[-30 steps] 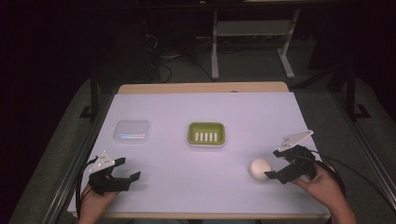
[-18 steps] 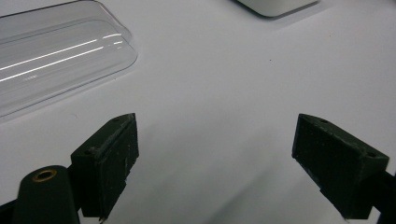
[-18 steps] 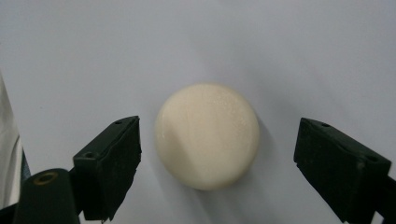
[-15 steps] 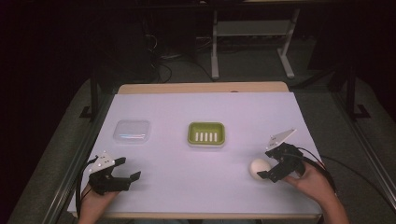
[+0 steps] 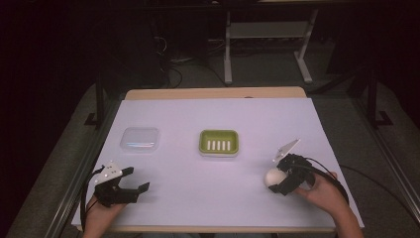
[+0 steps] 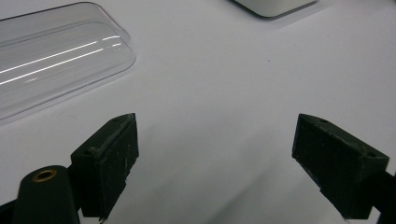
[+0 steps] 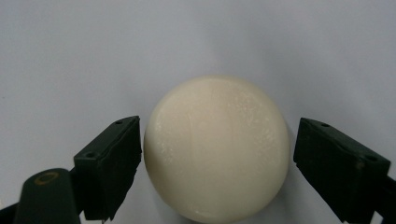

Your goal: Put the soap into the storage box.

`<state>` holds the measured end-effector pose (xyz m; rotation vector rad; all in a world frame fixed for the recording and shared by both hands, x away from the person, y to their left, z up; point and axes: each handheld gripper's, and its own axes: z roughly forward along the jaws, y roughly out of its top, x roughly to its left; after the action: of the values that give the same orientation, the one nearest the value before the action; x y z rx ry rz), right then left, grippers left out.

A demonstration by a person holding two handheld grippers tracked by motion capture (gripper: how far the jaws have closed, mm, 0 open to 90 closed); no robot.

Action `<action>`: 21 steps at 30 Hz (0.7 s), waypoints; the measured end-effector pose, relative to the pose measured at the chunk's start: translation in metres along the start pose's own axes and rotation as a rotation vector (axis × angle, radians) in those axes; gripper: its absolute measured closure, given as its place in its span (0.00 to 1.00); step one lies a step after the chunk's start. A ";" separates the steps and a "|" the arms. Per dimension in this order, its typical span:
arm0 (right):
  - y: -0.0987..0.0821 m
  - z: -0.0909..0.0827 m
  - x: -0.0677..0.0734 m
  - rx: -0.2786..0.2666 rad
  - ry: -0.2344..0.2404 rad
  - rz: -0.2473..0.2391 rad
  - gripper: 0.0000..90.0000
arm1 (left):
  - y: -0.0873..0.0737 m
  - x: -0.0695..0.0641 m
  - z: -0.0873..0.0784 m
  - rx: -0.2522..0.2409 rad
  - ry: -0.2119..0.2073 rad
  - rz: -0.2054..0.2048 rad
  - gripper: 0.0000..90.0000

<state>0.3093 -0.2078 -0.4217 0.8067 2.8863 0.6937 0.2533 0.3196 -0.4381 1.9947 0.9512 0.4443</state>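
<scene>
White table [image 5: 213, 193] carries a cream ball [image 5: 274, 177], dark room beyond.

The white surface [image 5: 218, 124] is evenly lit from overhead; the surroundings are dark. Streak glare crosses the clear plastic lid [image 6: 51, 60]. Soft shadows sit below the black jaws, which appear slightly blurred.

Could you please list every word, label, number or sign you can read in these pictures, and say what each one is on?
None can be read. The cream soap, green soap dish, clear lid and white table cover bear no lettering. A tiny mark on the lid in the left gripper view is too small to read.
</scene>
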 end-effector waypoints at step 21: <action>0.003 0.008 0.002 0.048 0.003 -0.014 0.27 | 0.000 -0.001 0.000 -0.006 0.000 -0.009 0.16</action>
<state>0.3100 -0.2016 -0.4272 0.7912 2.9190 0.6264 0.2528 0.3190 -0.4380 1.9839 0.9570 0.4417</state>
